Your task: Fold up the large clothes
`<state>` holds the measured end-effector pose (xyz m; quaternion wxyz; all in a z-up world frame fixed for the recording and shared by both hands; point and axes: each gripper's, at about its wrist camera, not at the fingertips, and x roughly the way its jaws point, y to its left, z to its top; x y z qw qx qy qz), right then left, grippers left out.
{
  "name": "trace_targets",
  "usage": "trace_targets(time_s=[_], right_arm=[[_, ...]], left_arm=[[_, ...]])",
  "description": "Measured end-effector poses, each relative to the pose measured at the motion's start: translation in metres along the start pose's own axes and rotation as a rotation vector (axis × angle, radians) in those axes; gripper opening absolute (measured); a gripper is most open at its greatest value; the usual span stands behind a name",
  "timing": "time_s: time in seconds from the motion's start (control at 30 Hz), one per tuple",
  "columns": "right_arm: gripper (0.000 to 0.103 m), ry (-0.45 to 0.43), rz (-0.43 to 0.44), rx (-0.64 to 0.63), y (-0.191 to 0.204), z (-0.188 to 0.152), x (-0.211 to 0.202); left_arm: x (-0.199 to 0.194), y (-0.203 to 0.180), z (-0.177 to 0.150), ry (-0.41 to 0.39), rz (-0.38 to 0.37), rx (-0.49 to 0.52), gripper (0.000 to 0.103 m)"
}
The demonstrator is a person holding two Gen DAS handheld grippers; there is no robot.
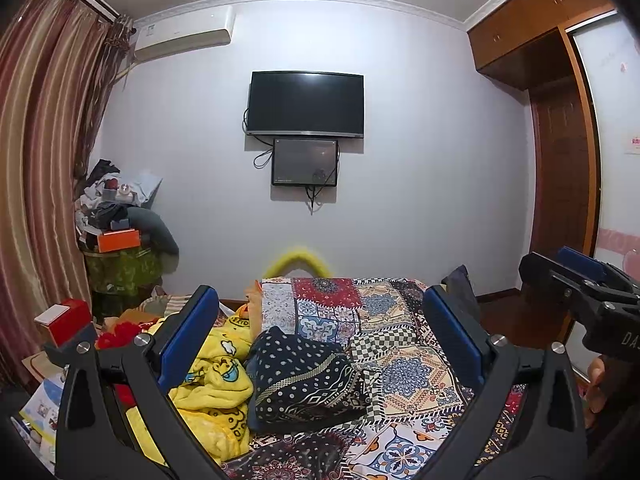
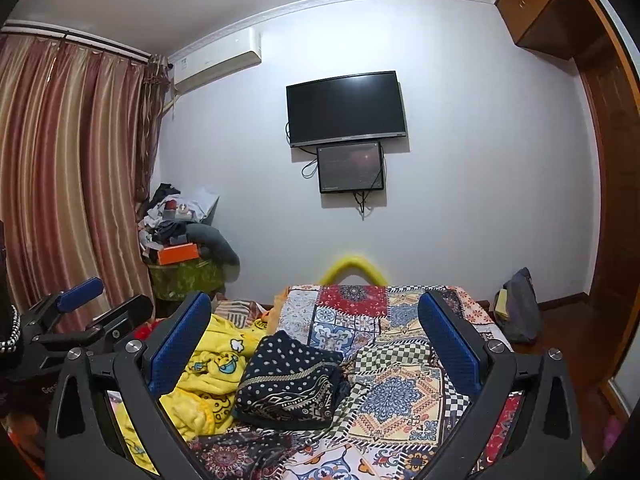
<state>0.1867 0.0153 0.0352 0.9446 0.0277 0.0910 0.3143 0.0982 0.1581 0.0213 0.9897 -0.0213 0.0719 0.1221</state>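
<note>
A dark navy garment with white dots and patterned bands (image 1: 304, 380) (image 2: 288, 380) lies folded in a bundle on the patchwork bedspread (image 1: 400, 320) (image 2: 400, 380). A crumpled yellow cartoon-print blanket (image 1: 216, 384) (image 2: 208, 376) lies just left of it. My left gripper (image 1: 320, 320) is open above the bed, blue pads wide apart, nothing between them. My right gripper (image 2: 316, 320) is likewise open and empty. Each gripper shows in the other's view: the right one (image 1: 576, 280) at the right edge, the left one (image 2: 80, 308) at the left edge.
A TV (image 1: 306, 104) and a smaller screen (image 1: 305, 162) hang on the far wall. A cluttered pile of clothes and boxes (image 1: 116, 216) stands by the striped curtain (image 1: 40, 160). A wooden wardrobe (image 1: 560, 120) lines the right side. A dark bag (image 2: 518, 308) sits on the floor.
</note>
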Motion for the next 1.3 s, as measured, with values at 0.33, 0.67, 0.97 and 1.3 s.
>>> trace_targets(time_s=[0.33, 0.67, 0.97, 1.3], right_arm=[[0.103, -0.003, -0.004, -0.002, 0.0006, -0.0003, -0.0003], [0.103, -0.003, -0.009, 0.004, -0.0016, 0.0014, 0.0004], [0.103, -0.011, -0.018, -0.013, 0.0008, 0.0017, -0.0012], [0.103, -0.018, -0.027, -0.016, 0.0004, 0.0024, -0.0024]], left_arm=[[0.0023, -0.0009, 0.0008, 0.010, -0.028, -0.005, 0.103], [0.0043, -0.0025, -0.0010, 0.017, -0.051, -0.001, 0.103], [0.0036, -0.0051, -0.0016, 0.022, -0.081, 0.001, 0.103], [0.0027, -0.0071, -0.0012, 0.025, -0.092, 0.007, 0.103]])
